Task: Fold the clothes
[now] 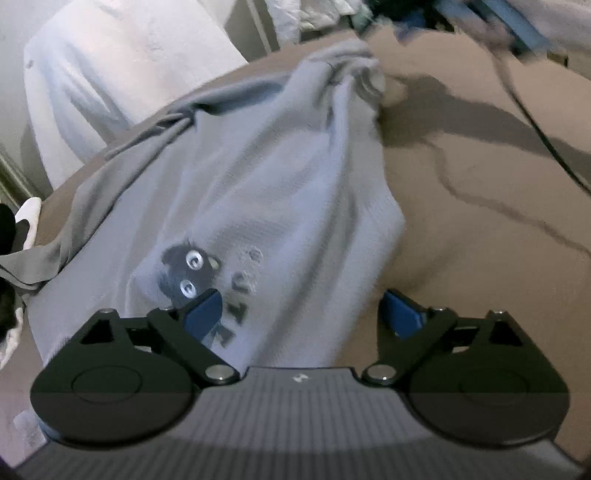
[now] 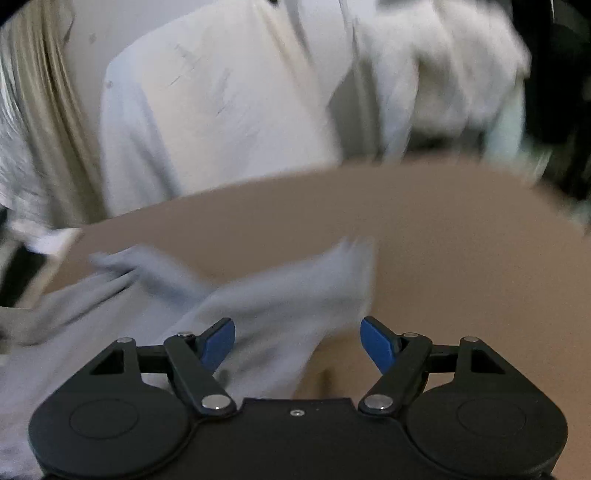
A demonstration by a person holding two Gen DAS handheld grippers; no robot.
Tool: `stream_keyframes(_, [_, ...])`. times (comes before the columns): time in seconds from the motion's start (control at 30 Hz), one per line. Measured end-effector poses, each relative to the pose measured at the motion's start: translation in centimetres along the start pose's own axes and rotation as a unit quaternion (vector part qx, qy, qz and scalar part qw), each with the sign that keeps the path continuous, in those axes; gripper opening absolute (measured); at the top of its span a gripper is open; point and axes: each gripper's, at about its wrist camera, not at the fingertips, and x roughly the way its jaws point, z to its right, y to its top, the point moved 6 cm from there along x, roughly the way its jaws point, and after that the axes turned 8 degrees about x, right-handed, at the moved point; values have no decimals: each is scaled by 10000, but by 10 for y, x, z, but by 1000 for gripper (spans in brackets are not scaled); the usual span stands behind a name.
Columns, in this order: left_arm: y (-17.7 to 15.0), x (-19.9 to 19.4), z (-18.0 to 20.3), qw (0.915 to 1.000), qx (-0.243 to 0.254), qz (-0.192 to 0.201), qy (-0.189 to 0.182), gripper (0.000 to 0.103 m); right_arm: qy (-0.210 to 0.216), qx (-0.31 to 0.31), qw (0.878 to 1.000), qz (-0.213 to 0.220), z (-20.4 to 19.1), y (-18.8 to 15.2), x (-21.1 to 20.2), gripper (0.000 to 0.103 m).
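Parted fingers point(image 2: 376, 345) over grey garment point(image 2: 280, 295)

Grey garment point(image 2: 280, 295) smeared by motion blur at lower left of the right wrist view, its near edge hidden behind the gripper body, dark printed lettering point(image 1: 225, 332) partly covered by the left gripper's blue finger point(image 1: 203, 314), blurred blue object point(image 1: 517, 22) cut off at upper right

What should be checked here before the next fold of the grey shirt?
1. Left gripper open, nothing pinched: ok.
2. Right gripper open, nothing pinched: ok.
3. Shirt lying flat on the brown surface: not ok, it is bunched at the far end and creased.
4. Whole shirt on the surface: not ok, one edge hangs over the left side.
5. Black cable clear of the shirt: ok.
6. Sleeve positions: cannot tell, blurred.
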Motion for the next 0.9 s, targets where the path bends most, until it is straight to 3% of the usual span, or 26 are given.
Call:
stream_keyframes(0.03, [2,0,-6,9999,-96,-49,58,91,221,115,9995,-186,3,-11,4,80])
stream_keyframes(0.1, [5,-1,-18,9996,-249,-111,53,67,612,315,9962,-534,8,-31,11,82])
stream_keyframes(0.17, [5,-4,-28,9985,-505,-136,-139,16,635,334,9951,-673,9,-33,25,84])
stream_keyframes(0.2, [4,-7,-33,9968,-744,-148,-251,13,617,383,9949,-694,10,-34,33,85])
stream_keyframes(0.27, [0,-19,-40,9907,-1282,-52,-449,9,641,526,9939,-729,12,-35,47,85])
stream_keyframes(0.3, [0,-26,-43,9892,-1394,29,-460,8,724,552,9933,-711,10,-35,53,75])
stream_keyframes(0.33, [1,-34,-46,9878,-1483,111,-458,8,862,507,9925,-698,6,-36,55,58])
stream_keyframes(0.37, [2,-43,-48,9875,-1505,210,-418,7,1006,411,9913,-741,1,-38,57,18])
stream_keyframes(0.4, [4,-53,-50,9872,-1517,312,-374,7,1100,303,9906,-754,-4,-39,57,10])
stream_keyframes(0.47, [8,-70,-55,9859,-1580,462,-311,5,1036,7,9928,-598,-14,-41,48,9])
stream_keyframes(0.6, [16,-111,-61,9809,-1754,779,-329,4,1253,-206,9919,26,-33,-21,-14,7])
stream_keyframes(0.67, [19,-136,-59,9745,-1917,1005,-599,3,1378,-302,9884,555,-37,-8,-65,6])
stream_keyframes(0.7, [19,-148,-54,9687,-2059,1021,-942,4,1406,-398,9858,826,-36,-6,-94,5])
stream_keyframes(0.77, [7,-151,-44,9581,-2498,659,-1240,11,1135,-685,9840,1188,-25,-24,-138,5])
stream_keyframes(0.83, [-17,-133,-32,9477,-2929,94,-1266,28,564,-1083,9876,992,-10,-58,-143,4])
stream_keyframes(0.9, [-43,-115,-25,9388,-3189,-367,-1252,30,-368,-1436,9880,430,15,-106,-118,4])
